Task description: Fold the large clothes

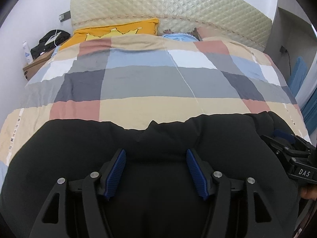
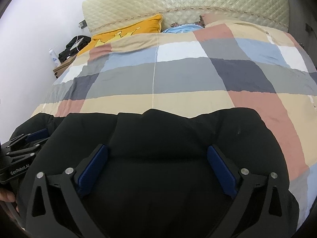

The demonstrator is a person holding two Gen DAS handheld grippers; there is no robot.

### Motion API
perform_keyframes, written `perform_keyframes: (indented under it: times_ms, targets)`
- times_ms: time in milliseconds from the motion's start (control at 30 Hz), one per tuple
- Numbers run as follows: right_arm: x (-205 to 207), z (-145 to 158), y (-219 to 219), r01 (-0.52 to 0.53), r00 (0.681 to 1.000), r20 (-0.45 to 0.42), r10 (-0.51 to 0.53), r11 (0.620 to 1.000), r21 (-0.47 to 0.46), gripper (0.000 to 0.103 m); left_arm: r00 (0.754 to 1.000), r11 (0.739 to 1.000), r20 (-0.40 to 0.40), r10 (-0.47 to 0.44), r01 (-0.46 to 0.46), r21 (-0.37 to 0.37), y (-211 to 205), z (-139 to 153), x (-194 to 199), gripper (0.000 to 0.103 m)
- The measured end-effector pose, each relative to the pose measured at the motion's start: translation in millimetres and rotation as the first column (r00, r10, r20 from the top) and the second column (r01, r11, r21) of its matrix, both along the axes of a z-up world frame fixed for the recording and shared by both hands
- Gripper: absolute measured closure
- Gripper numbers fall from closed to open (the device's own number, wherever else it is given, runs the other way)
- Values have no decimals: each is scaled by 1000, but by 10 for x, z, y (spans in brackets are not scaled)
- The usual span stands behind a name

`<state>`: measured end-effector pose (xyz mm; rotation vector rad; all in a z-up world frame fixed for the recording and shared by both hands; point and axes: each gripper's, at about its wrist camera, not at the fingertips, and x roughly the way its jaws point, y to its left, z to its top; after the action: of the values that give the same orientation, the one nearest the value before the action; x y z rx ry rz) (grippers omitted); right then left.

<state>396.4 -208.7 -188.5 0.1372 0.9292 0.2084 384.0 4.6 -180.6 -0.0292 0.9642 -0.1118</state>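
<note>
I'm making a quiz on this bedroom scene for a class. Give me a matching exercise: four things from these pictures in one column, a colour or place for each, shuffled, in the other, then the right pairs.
Things:
1. garment
2. pillow
3. bottle
4. headboard

Descriptions:
A. quilted cream, against the wall
B. black, lying at the near end of the checked blanket
C. white, upright on the bedside table
D. yellow-orange, at the head of the bed

Pairs: 1-B, 2-D, 3-C, 4-A
</note>
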Motion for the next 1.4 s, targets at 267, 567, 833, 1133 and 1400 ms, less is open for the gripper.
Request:
perform_keyframes:
  times_ms: [267,567,833,1133,1400]
  targets:
    - [64,-83,-11,-7,1000,-4,7,1000,15,2,1000,1000,-2,0,0,-12,40,-32,22,39]
    - [-267,178,-252,-41,998,44,40,999,32,2,988,993,137,66,-79,93,397,255,-409,39]
    - [-424,108,-498,-51,998,46,50,998,35,2,983,991,139,121,-127,38,860,161,-687,34]
    - [-350,-143,-472,-59,998,25,58,997,47,1,986,993,124,110,-114,23,865,-43,-652,29]
    - [-563,163,-497,10,999,35,-11,1000,15,0,974,978,117,193,-200,58,838,269,-840,29]
